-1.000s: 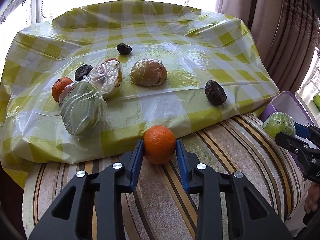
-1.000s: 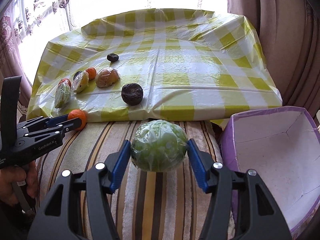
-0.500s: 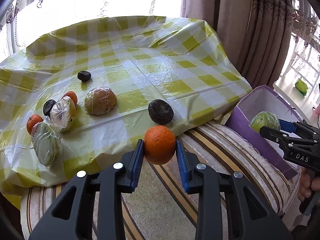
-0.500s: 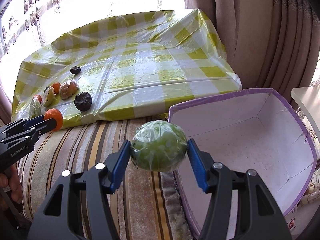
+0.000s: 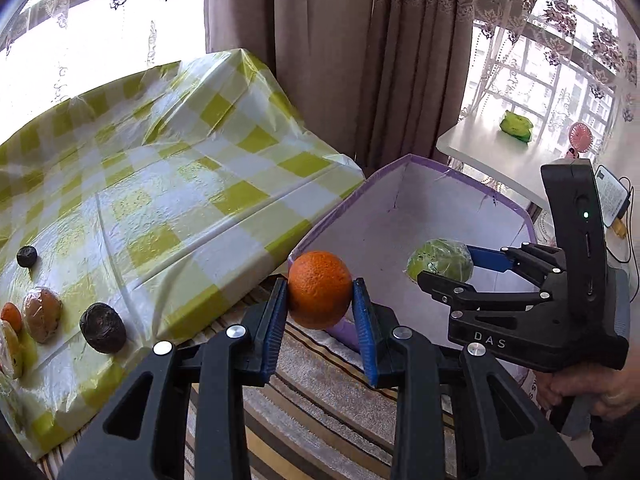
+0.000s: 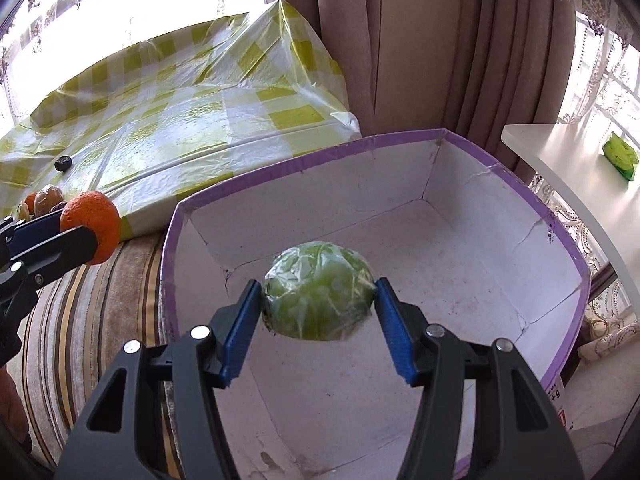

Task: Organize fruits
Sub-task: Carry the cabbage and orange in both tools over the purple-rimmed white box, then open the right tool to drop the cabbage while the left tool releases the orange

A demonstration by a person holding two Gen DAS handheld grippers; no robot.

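Both grippers have swung rightward since the earlier frames, away from the checked tablecloth and toward the purple box; the green fruit that hung over the striped cushion a second ago now hangs over the box's white interior.

The right gripper (image 6: 319,304) pinches the plastic-wrapped green fruit (image 6: 319,290) between its blue pads (image 6: 240,320), one pad pressed on each side, with the fruit held above the floor of the purple box (image 6: 440,136). In the left wrist view the same right gripper (image 5: 444,266) reaches in from the right, carrying the green fruit (image 5: 439,259) inside the box's rim (image 5: 408,158).

The left gripper (image 5: 320,308) holds the orange (image 5: 319,289) clamped between its two blue pads (image 5: 275,320). The orange sits just outside the near-left corner of the box, above the striped cushion (image 5: 320,392). From the right wrist view the orange (image 6: 91,226) shows at the left edge, beside the box's left wall.

On the yellow checked tablecloth (image 5: 160,184), well apart from the box, several fruits lie toward the left: a dark wrinkled fruit (image 5: 103,327) near the cloth's front edge, a wrapped brownish fruit (image 5: 41,314) just beside it, a small orange fruit (image 5: 11,315) at the frame's edge, and a small dark fruit (image 5: 27,256) farther back.

Beyond the box stands a white side table (image 5: 476,140) with a green wrapped item (image 5: 516,125) on it. Brown curtains (image 5: 328,40) hang behind.
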